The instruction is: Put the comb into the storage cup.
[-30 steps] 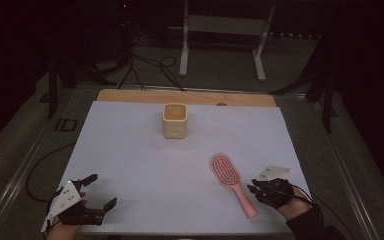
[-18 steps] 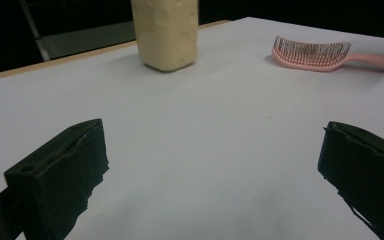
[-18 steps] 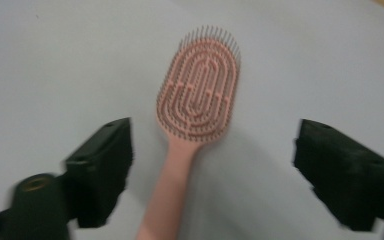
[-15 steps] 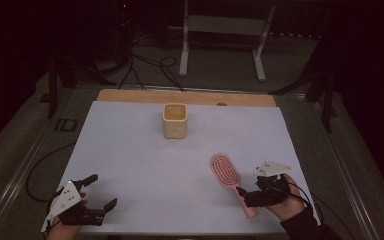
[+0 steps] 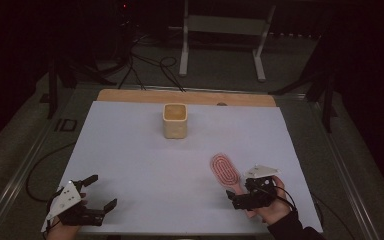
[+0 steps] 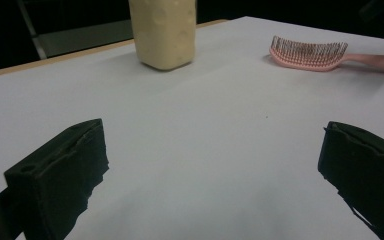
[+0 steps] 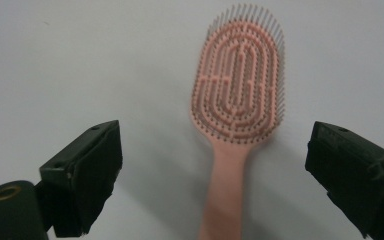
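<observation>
Pink plastic marks the thing in hand: a hairbrush [image 7: 238, 100] lying bristles-up on the white table [image 5: 145, 165], its handle running back between the two jaws of the right claw [image 5: 244, 197]. That claw's jaws have just been opening and now stand wide, one on either side of the handle and touching neither side of it. Most likely it hovers low over the handle because that narrow stem is the easiest part to pinch, while the broad bristled head ahead of the jaws would not fit. Beyond the brush head, well apart from this claw, stands a cream cup [image 5: 175, 120], open side up, possibly where the brush is meant to go.

Off to the near left corner, the left claw [image 5: 99, 194] rests by the table edge with its jaws spread wide and nothing between them. It looks parked there to keep out of the working hand's way.
</observation>
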A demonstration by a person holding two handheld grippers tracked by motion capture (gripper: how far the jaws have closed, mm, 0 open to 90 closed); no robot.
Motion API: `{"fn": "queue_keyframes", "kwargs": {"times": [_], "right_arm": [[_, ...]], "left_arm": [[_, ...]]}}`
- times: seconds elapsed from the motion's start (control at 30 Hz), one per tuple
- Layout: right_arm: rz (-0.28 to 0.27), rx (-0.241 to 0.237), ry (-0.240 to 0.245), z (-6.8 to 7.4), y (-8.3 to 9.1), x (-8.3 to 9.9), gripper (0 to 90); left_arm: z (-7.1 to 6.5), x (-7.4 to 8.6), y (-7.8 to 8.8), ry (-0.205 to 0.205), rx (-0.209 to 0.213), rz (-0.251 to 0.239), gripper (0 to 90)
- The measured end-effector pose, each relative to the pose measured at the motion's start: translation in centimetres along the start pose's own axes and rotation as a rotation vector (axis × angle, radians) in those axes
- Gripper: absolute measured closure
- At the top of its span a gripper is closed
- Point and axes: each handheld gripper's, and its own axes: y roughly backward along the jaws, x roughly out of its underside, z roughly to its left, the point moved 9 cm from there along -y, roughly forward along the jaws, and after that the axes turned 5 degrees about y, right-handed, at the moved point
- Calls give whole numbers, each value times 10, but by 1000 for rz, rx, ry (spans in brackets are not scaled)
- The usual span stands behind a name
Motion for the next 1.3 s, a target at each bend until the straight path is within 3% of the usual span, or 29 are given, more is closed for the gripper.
{"fn": "queue_keyframes", "kwargs": {"times": [0.37,0.6,0.8,0.9,1.1,1.2,1.3], "right_arm": [[92,42,-29,-2,-24,20,89],[163,31,-21,-2,-32,24,241],[220,50,11,-5,-34,25,458],[237,53,1,-6,-34,25,537],[302,6,-45,-8,-37,28,613],[334,-11,-94,-8,-39,27,609],[348,2,-79,-9,-41,25,609]], "left_arm": [[0,0,0,5,4,0,0],[0,-1,1,14,4,-8,0],[-1,-1,1,15,4,-8,0],[-1,-1,1,15,5,-10,0],[0,-1,1,13,3,-8,0],[0,-1,1,13,2,-6,0],[0,-1,1,13,3,-7,0]]}}
